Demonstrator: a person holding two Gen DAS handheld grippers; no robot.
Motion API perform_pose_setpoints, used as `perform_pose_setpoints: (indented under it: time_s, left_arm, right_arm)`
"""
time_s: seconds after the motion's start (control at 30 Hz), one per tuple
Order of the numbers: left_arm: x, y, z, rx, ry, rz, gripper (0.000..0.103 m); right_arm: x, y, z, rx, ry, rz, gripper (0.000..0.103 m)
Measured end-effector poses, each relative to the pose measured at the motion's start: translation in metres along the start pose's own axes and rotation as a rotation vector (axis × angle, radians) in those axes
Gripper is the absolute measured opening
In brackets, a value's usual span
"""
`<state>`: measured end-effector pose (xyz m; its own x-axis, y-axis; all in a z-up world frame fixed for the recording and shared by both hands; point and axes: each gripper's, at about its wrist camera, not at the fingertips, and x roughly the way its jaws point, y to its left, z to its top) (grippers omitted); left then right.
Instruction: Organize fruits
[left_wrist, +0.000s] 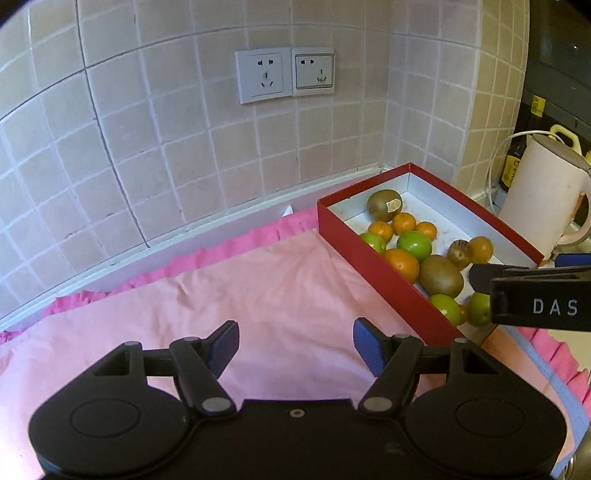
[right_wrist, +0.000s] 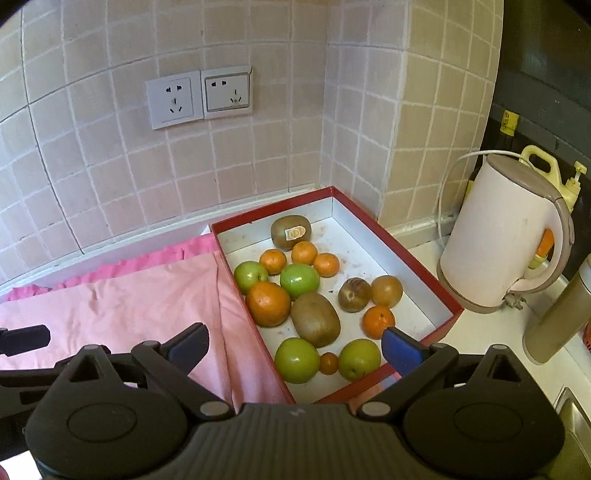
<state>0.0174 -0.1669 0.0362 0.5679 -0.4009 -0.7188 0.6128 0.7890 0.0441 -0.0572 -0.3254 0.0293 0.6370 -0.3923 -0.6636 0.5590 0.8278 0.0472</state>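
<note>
A red box (right_wrist: 448, 308) with a white inside holds several fruits: kiwis (right_wrist: 315, 319), oranges (right_wrist: 268, 303), green apples (right_wrist: 299, 280) and two brown passion fruits (right_wrist: 354, 294). The box also shows in the left wrist view (left_wrist: 373, 266) at the right. My right gripper (right_wrist: 295, 349) is open and empty, hovering over the box's near end. My left gripper (left_wrist: 295, 341) is open and empty above the pink cloth (left_wrist: 258, 295), left of the box. A finger of the right gripper (left_wrist: 517, 280) reaches over the box in the left wrist view.
A white electric kettle (right_wrist: 502, 236) with a cord stands right of the box. A yellow bottle (right_wrist: 554, 173) is behind it and a beige cylinder (right_wrist: 557, 321) is at the far right. Tiled walls with two sockets (right_wrist: 199, 98) close the corner.
</note>
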Motion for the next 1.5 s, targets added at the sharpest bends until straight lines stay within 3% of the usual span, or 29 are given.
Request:
perform_pose_setpoints:
  time_s: [1.5]
  left_arm:
    - [0.019, 0.009, 0.010, 0.004, 0.016, -0.018, 0.081]
  right_arm:
    - [0.021, 0.012, 0.007, -0.024, 0.028, 0.006, 0.101]
